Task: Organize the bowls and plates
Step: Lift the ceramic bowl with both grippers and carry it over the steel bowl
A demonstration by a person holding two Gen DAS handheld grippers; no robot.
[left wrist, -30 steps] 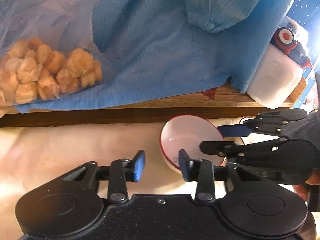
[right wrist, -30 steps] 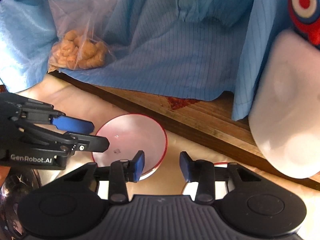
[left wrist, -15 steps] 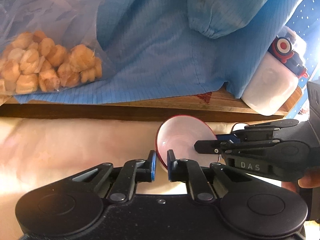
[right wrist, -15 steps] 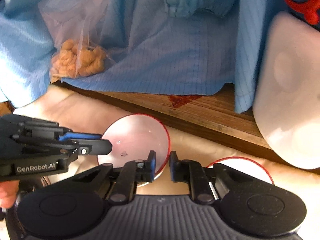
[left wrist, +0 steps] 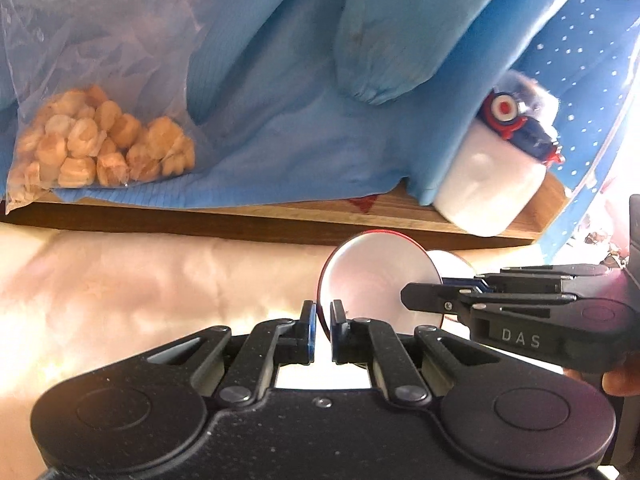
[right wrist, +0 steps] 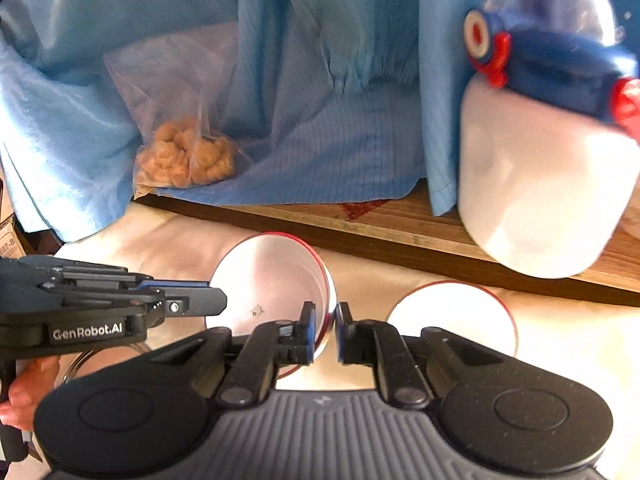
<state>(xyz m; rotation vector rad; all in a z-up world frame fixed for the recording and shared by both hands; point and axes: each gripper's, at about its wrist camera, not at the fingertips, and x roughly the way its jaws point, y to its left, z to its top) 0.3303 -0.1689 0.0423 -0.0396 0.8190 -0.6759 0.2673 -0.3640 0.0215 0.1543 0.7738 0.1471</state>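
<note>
We count two red-rimmed white bowls: the nearer bowl (left wrist: 376, 284) (right wrist: 272, 284) and a second bowl (right wrist: 452, 316) (left wrist: 452, 260) resting on the cream cloth (left wrist: 160, 288) beside it. There are two hand-held grippers, one bag of biscuits (left wrist: 100, 144) (right wrist: 186, 156), one white jar with a blue lid (left wrist: 492, 184) (right wrist: 540, 184), and one blue garment (left wrist: 300, 80) draped over the wooden board (left wrist: 400, 212) that runs along the far edge of the cloth.

Our left gripper (left wrist: 320, 320) is pinched narrow, its pads clamped on the nearer bowl's left rim. Our right gripper (right wrist: 325, 322) is likewise nearly closed, gripping the same bowl's right rim. So the one bowl sits between the two grippers, held from opposite sides, tilted with its opening facing the far edge. In the right wrist view the second bowl lies just right of the right gripper's fingers, apart from them. The jar stands at the board's right end, the biscuit bag towards its left.
</note>
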